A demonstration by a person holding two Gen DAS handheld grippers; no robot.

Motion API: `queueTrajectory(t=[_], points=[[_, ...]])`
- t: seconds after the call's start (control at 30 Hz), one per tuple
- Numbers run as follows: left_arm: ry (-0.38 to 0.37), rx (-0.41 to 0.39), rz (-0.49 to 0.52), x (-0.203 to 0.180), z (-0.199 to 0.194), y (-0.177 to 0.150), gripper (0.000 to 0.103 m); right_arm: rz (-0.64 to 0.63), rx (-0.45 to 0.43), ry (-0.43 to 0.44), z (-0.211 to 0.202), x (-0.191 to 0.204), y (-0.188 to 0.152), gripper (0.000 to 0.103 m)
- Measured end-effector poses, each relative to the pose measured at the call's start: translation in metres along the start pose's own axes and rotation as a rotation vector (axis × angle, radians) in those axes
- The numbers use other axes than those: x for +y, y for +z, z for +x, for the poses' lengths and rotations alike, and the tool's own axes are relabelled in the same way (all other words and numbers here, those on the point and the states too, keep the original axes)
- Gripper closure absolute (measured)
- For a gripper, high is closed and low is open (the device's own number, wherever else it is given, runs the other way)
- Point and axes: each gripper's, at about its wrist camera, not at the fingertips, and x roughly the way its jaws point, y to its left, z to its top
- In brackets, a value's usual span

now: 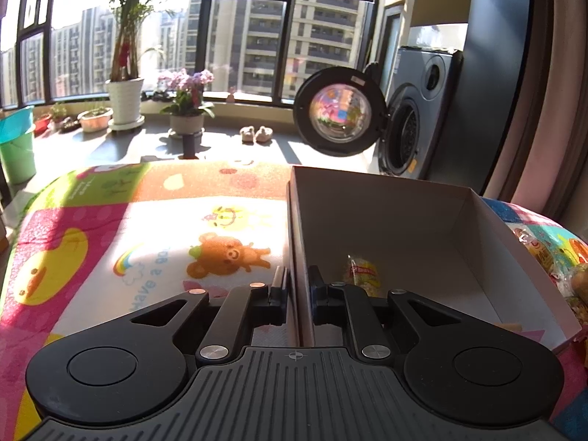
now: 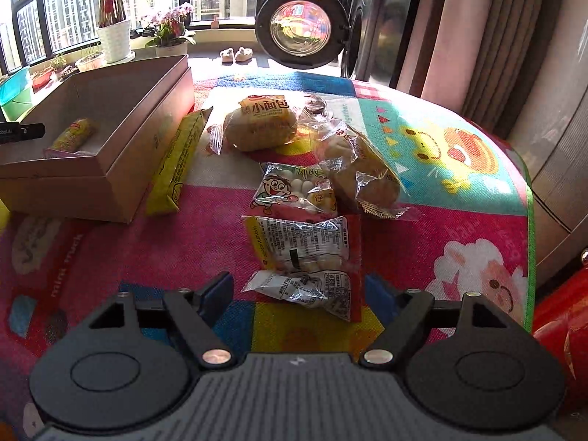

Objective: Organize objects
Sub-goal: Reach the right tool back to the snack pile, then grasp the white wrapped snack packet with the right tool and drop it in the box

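Note:
An open cardboard box (image 1: 404, 220) stands on a colourful mat; it also shows in the right wrist view (image 2: 121, 117). My left gripper (image 1: 298, 286) is shut on the box's left wall, one finger on each side. A yellow snack packet (image 1: 362, 273) lies inside the box, also visible from the right (image 2: 73, 134). My right gripper (image 2: 299, 290) is open, low over the mat, with a clear snack bag (image 2: 312, 286) between its fingers. Beyond lie a candy bag (image 2: 297, 191), bread packets (image 2: 262, 125) and a long yellow packet (image 2: 180, 158) beside the box.
The cartoon mat (image 1: 147, 242) covers the surface. A washing machine (image 1: 411, 117) with its round door open stands behind. Potted plants (image 1: 125, 99) line the window sill. A curtain (image 2: 477, 36) hangs at the right. A red object (image 2: 562, 330) lies at the mat's right edge.

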Motion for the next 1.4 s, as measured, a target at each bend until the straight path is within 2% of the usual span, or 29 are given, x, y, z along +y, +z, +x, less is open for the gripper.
queueTrajectory(t=[0.13,0.4,0.47,0.53,0.67,0.9,1.1,1.23,1.4], points=[[0.001,0.000,0.001,0.000,0.000,0.000,0.090,0.031,0.017,0.011,0.004,-0.002,-0.001,0.029],[0.009,0.028,-0.021,0.000,0.003,0.002,0.090,0.066,-0.011,0.013,0.016,-0.008,0.012,0.028],[0.016,0.047,-0.005,-0.002,0.004,0.001,0.090,0.086,0.001,0.023,0.021,-0.010,0.014,0.035],[0.027,0.070,0.022,-0.004,0.005,0.000,0.091,0.071,-0.003,0.039,0.019,-0.007,0.013,0.050],[0.051,0.091,0.038,-0.008,0.000,0.000,0.092,0.011,-0.029,0.128,-0.003,0.003,0.009,0.052],[0.100,0.067,0.098,-0.019,-0.013,0.013,0.093,-0.080,-0.086,0.279,-0.049,0.024,-0.001,0.052],[0.083,0.085,0.084,-0.016,-0.011,0.011,0.093,-0.132,-0.106,0.401,-0.080,0.042,0.011,0.052],[0.063,0.081,0.049,-0.012,-0.011,0.010,0.093,-0.179,-0.129,0.441,-0.097,0.059,0.025,0.052],[0.045,0.072,0.029,-0.008,-0.010,0.008,0.093,-0.205,-0.236,0.440,-0.116,0.080,0.059,0.052]])
